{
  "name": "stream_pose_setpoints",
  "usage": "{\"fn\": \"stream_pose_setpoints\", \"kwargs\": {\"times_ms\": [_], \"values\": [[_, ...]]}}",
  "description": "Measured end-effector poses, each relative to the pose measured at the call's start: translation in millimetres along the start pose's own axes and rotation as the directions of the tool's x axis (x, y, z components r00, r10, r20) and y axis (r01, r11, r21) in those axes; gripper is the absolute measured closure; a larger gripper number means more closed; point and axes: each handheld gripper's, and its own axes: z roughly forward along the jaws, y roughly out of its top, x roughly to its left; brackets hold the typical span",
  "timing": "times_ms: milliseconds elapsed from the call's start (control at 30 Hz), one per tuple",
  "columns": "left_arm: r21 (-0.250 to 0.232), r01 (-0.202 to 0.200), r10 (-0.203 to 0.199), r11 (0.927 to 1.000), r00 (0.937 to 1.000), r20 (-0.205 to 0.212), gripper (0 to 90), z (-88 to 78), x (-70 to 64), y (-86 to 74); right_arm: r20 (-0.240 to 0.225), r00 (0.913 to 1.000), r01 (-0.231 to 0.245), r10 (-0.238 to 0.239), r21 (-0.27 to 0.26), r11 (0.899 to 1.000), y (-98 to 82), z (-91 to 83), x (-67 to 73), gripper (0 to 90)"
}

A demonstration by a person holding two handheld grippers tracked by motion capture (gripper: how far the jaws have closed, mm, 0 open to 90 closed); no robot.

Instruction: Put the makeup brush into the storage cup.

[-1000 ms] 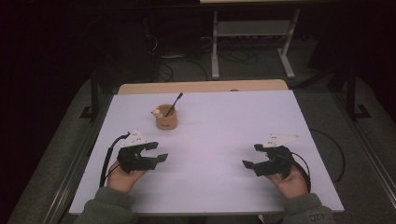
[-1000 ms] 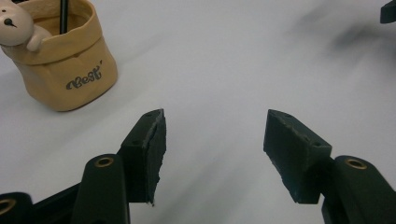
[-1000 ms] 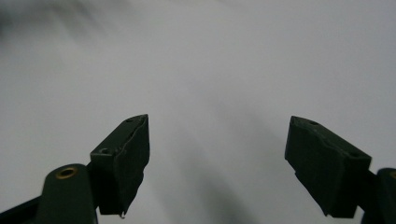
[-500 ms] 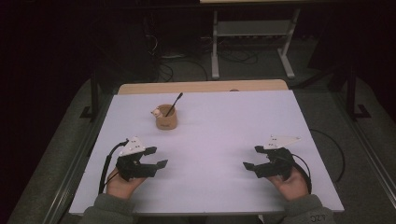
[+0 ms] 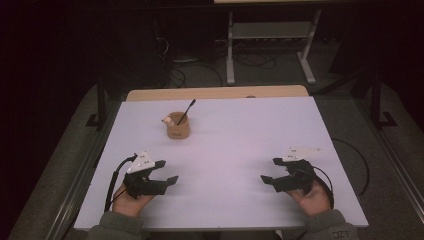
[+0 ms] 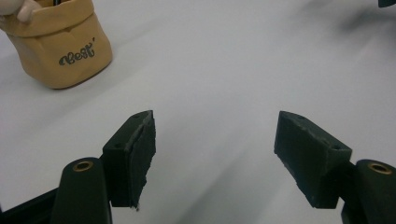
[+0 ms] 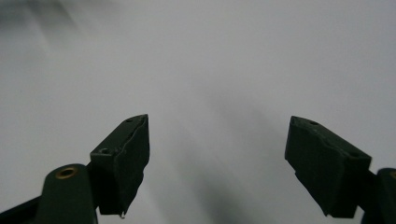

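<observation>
In the high view, a small tan pot (image 5: 178, 127) is seen standing upright on the white table (image 5: 240, 135), toward its far left, with a thin dark stick (image 5: 186, 112) leaning out of it and a pale little object at its rim. The left gripper (image 5: 167, 172) is held near the table's front edge, well apart from the pot, and the right gripper (image 5: 270, 171) is held at the front right, farther still from it. Nothing is gripped by either.

In the left gripper view, the jaws are seen spread wide, having just been opening, with bare table between them. The pot (image 6: 58, 46) is seen ahead and off to the left, outside the line of the jaws. If the gripper were pushed straight forward, the pot would likely be missed or clipped by one jaw and knocked over, since it looks light and its stick makes it top-heavy. The leaning stick could also be caught by a jaw coming from above.

In the right gripper view, the jaws are likewise seen wide apart over blank table, with nothing held. A trailing cable could be dragged across the tabletop if that hand were swung toward the pot.
</observation>
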Motion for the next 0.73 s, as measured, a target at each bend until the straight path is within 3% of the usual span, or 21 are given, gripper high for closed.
{"fn": "stream_pose_setpoints", "kwargs": {"times_ms": [267, 733], "values": [[-0.008, 0.016, -0.016, 0.9998, 0.9998, 0.012, 27.9, 0.6, 1.2, -3.2, 0.001, 0.9999, 0.017, -0.017, 0.038, 0.999, -0.9, 6.4, 2.9, 21.2], [-0.020, 0.001, 0.000, 0.9998, 0.9997, 0.024, 27.5, 1.7, 2.3, -0.8, 0.018, 0.9993, 0.032, -0.033, 0.037, 0.999, -3.0, 4.3, 5.3, 21.1]]}}
